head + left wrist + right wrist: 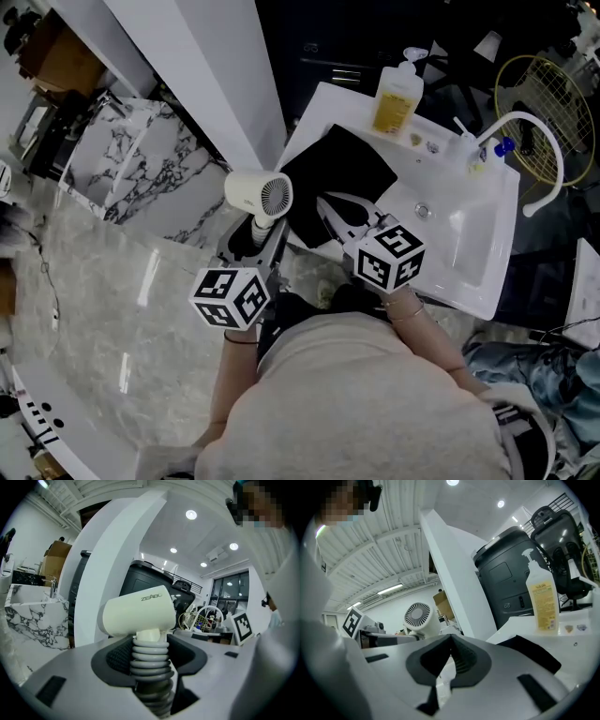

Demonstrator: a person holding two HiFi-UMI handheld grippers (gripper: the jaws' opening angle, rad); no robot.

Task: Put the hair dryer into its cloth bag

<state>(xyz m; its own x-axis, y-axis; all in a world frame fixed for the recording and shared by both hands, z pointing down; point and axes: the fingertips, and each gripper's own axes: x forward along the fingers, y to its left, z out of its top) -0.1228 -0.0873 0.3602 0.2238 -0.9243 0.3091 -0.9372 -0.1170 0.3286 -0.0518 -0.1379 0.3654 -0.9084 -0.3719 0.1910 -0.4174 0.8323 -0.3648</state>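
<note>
**Your left gripper point(260, 232) holds the hair dryer point(253, 192)**

Its fingers pinch the ribbed handle, dryer upright beside the sink point(469, 246). Your right gripper point(328, 204) is empty, fingers pressed together, by the black cloth bag point(354, 161) lying on the sink's rim.

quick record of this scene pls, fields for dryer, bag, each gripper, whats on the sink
hair dryer: cream plastic hair dryer with ribbed grey handle, upright, beside the sink
left gripper: shut on the dryer's handle
right gripper: shut, empty
bag: flat black cloth bag lying on a corner of the white sink; dryer not in it
also on sink: yellow pump bottle, white curved tap
</note>
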